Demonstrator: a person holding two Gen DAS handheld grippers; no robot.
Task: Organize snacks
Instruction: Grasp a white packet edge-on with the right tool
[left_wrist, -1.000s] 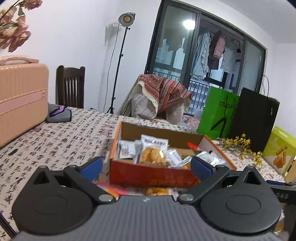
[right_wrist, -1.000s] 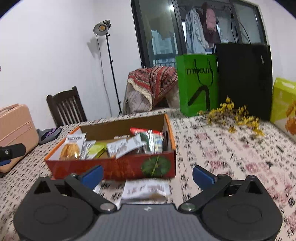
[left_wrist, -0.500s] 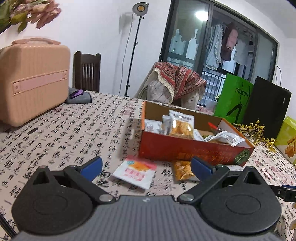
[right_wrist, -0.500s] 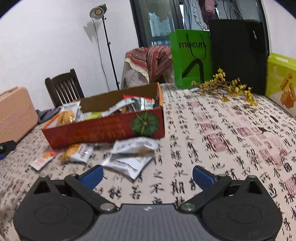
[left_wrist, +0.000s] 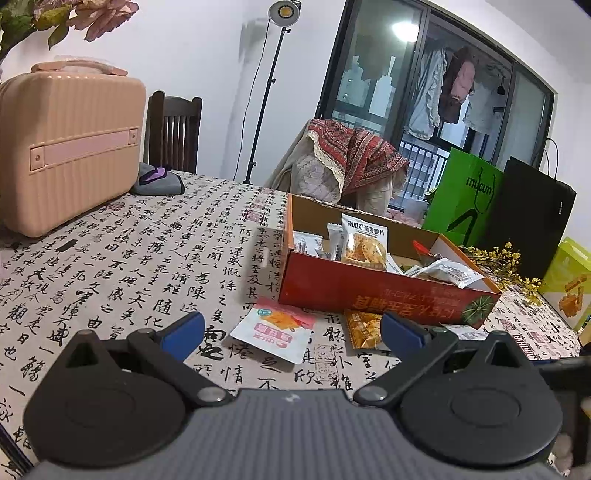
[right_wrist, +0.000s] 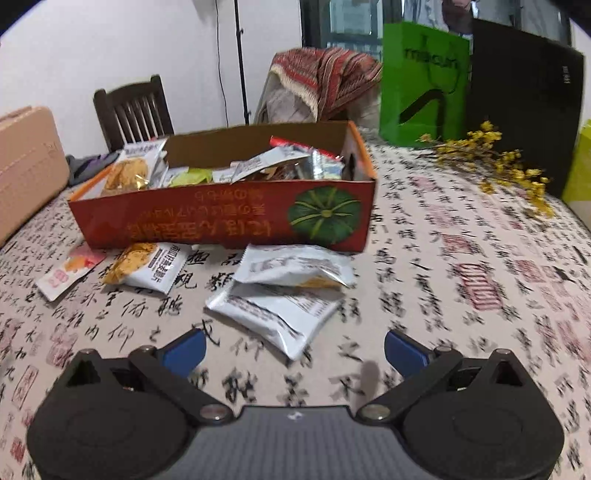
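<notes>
An orange-red cardboard box with a pumpkin print holds several snack packets. Loose on the tablecloth in front of it lie a pink-and-white packet, an orange cracker packet and two silver-white packets, one resting on the other. My left gripper is open just short of the pink packet, with nothing between its fingers. My right gripper is open just short of the silver packets, also holding nothing.
A pink hard case stands at the table's left, with a grey pouch behind it. A green bag, a black bag, yellow flowers and a yellow-green box crowd the right. A dark chair stands behind.
Both grippers have drawn back from the box and tilted down. Loose packets in front of the box have come into fuller view. Both stay open.
</notes>
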